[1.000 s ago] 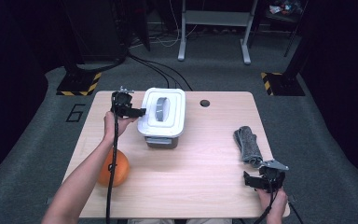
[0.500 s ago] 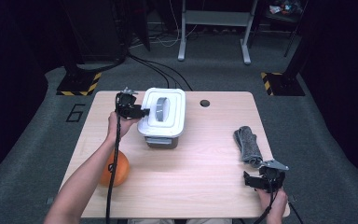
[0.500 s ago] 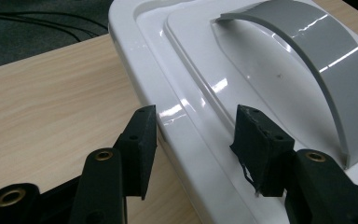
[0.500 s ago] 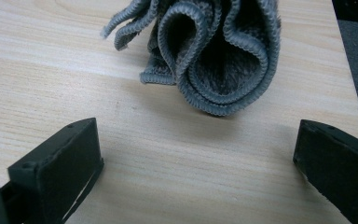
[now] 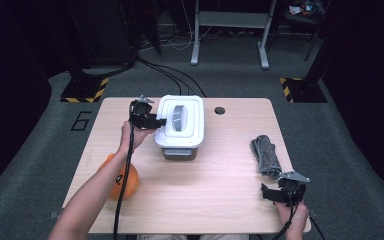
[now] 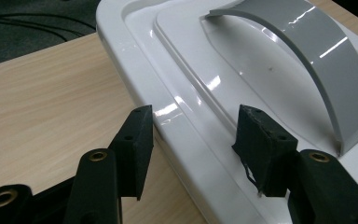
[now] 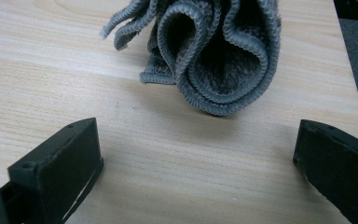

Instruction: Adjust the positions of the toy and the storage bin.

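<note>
A white lidded box [image 5: 180,125] with a grey handle [image 6: 317,56] stands at the table's back middle. My left gripper [image 5: 161,121] reaches in from the box's left side. Its jaws have just been closing and now pinch the left rim of the lid [image 6: 191,70]. In the left gripper view my left gripper [image 6: 193,140] has one pad against the rim's outer edge and the other on the lid's top. My right gripper [image 5: 266,192] rests open near the front right corner. A folded grey towel [image 7: 214,56] lies just beyond my right gripper [image 7: 196,158], not touched.
An orange ball [image 5: 122,181] lies at the front left, partly under the person's left forearm. The grey towel [image 5: 267,156] sits near the table's right edge. A small round hole [image 5: 219,110] is in the wooden tabletop [image 5: 220,200] behind the box. Dark floor surrounds the table.
My left gripper has shifted slightly right onto the box's lid and its jaws have narrowed on the rim. The right gripper and towel have not moved.
</note>
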Available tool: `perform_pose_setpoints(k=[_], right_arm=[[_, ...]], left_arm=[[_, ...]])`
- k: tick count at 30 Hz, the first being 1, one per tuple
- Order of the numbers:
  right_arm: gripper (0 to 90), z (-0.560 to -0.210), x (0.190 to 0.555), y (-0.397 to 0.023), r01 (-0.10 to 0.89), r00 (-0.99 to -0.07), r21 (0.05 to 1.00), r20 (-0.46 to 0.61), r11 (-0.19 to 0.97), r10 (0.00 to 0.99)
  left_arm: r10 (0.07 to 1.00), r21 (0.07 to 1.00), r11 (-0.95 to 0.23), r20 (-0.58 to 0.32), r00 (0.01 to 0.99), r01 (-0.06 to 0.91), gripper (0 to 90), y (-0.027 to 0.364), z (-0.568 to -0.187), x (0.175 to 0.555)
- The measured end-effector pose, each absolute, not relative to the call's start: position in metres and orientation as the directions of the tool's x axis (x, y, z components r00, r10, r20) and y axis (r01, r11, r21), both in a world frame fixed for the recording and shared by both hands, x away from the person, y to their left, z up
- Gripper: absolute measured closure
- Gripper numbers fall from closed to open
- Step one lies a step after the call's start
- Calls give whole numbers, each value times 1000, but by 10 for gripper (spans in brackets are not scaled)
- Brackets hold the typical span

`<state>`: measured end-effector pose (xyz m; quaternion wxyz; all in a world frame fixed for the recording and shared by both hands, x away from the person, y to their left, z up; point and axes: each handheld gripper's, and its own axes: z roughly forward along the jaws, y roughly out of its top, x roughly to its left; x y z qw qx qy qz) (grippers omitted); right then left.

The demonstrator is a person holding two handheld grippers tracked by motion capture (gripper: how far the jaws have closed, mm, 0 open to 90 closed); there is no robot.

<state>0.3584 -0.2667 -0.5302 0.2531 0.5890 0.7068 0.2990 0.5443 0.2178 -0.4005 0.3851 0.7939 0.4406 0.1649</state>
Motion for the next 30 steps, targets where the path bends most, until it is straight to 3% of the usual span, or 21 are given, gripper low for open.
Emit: perform_pose_setpoints(k=[30], right_arm=[[0,-530,358,-266,686,-171,718,-2,120,985]], left_arm=[[844,756,-306,-67,533,579,459,166,-400,521]])
